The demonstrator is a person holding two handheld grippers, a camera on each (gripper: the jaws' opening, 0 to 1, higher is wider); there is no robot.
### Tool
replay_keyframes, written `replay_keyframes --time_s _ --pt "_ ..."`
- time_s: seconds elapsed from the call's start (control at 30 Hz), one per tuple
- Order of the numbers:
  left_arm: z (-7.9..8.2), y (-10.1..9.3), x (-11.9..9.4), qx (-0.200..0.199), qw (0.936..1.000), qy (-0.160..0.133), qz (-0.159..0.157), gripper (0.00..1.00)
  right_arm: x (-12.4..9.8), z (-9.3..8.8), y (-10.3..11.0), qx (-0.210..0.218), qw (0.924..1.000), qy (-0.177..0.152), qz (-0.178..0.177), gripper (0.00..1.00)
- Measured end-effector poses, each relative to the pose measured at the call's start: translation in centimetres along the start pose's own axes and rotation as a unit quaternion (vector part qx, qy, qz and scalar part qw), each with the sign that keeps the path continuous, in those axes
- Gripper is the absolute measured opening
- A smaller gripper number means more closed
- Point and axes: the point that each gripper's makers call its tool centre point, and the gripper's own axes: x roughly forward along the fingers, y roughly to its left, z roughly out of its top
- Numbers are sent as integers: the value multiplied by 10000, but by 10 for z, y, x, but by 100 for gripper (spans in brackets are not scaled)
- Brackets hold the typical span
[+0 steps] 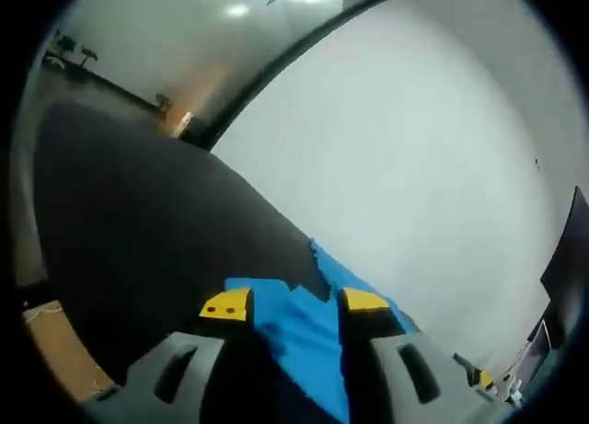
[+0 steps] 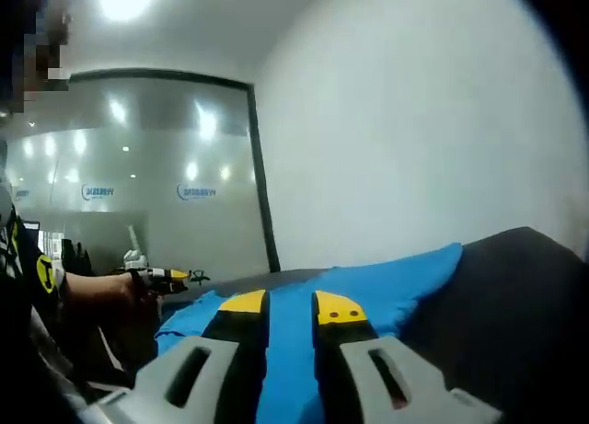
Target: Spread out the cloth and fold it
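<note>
spreading appears to be the step in hand: the blue cloth (image 2: 368, 281) lies on the dark table (image 2: 497, 304), reaching toward its far edge, not yet flat by the look of its ragged border. left gripper (image 1: 294, 306) has jaws parted with cloth between them; whether it pinches cannot be told. right gripper (image 2: 290, 306) sits low over the cloth, jaws close together; a grasp is likely but not confirmed. next move calls for drawing the two grippers apart to tension the cloth. both grippers are held low, angled along the table.
</note>
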Motion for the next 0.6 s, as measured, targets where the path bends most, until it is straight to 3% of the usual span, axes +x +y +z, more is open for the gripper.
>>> replay_keyframes --time_s 0.07,0.13,0.2,0.27,0.3,0.33,0.37,0.4,0.43,0.5,0.57,0.6 --pt "-6 -2 0 -180 9998 86 -14 43 -1 1 1 -9 10000 -37 -10 15" --pt "-14 -7 3 -75 9997 215 18 54 -2 2 1 -3 10000 -74 -31 15" --pt "-13 -3 5 542 9981 179 218 54 -2 3 1 13 10000 -88 -42 15" --pt "-7 13 9 1360 9886 160 634 53 -2 2 2 8 10000 -79 -34 15" --pt "-5 21 11 1449 9864 130 762 51 -2 2 3 0 10000 -77 -22 15" --pt "-8 27 17 1251 9892 299 706 50 -2 2 4 -7 10000 -75 -14 15" --pt "-20 23 21 754 9933 664 570 49 -2 2 4 -10 10000 -75 -10 15" --pt "-34 13 21 512 9928 979 466 49 -2 2 4 -15 10000 -78 -10 15" --pt "-39 16 25 658 9895 1141 602 47 -1 2 3 -7 10000 -75 -12 15" --pt "-25 34 36 1276 9812 939 1104 39 -1 1 3 -1 10000 -61 -16 15" --pt "-33 38 44 1096 9813 984 1237 33 -1 2 3 5 10000 -66 -20 15" --pt "-29 37 48 1094 9834 799 1210 28 -1 2 4 3 10000 -73 -15 15"
